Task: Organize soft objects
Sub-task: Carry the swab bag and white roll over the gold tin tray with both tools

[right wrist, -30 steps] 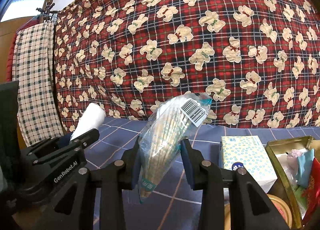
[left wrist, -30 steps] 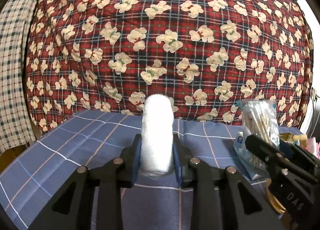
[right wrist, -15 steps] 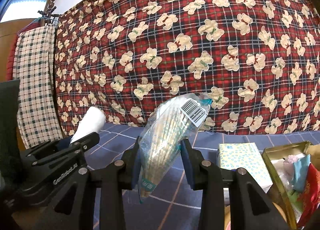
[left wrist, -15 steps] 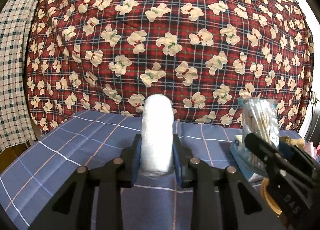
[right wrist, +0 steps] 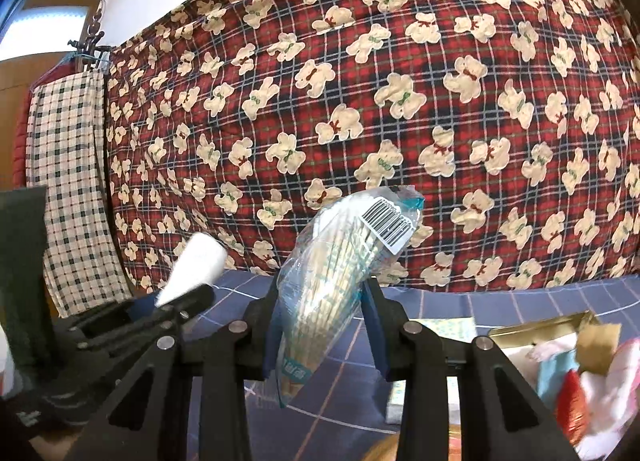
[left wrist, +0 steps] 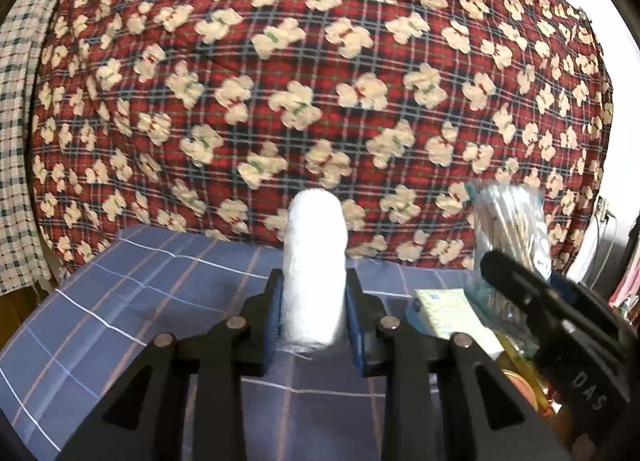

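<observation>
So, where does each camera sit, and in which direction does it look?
Left wrist view: on the left gripper, facing the bear-print blanket; its jaws hold a white roll; the right gripper shows at right.
Right wrist view: on the right gripper, facing the same blanket; its jaws hold a bag of cotton swabs; the left gripper shows at left.
Shared: blanket, blue checked cloth, tissue pack, both held items.

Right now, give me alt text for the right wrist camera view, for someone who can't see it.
The right gripper clamps a clear bag of cotton swabs above a blue checked tablecloth, before a red plaid teddy-bear blanket. At left, the left gripper holds a white roll; a gold tin of items sits lower right.
</observation>
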A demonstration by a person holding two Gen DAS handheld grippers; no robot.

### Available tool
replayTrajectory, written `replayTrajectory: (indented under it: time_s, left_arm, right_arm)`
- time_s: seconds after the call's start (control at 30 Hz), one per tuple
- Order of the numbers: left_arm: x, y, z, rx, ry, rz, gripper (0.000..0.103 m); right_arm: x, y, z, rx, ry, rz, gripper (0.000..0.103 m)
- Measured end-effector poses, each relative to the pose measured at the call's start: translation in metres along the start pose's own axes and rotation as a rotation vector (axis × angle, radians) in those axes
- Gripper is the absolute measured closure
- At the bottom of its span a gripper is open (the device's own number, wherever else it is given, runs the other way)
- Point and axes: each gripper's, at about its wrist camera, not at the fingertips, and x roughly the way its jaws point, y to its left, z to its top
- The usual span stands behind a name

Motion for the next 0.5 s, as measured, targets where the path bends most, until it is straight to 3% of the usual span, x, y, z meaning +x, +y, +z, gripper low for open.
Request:
replayTrajectory:
  time_s: [0.13,0.5]
  left_arm:
    - [0.001,-0.018,-0.002,0.003,0.054,-0.047,0.076]
    - [-0.007,-0.087,0.005,0.044,0.1,-0.198,0.076]
  right_arm:
    - [-0.019,-0.017,0.011,-0.013,0.014,0.009,0.064]
    - [-0.069,-0.078,0.037,-0.006,0.011,-0.036,0.064]
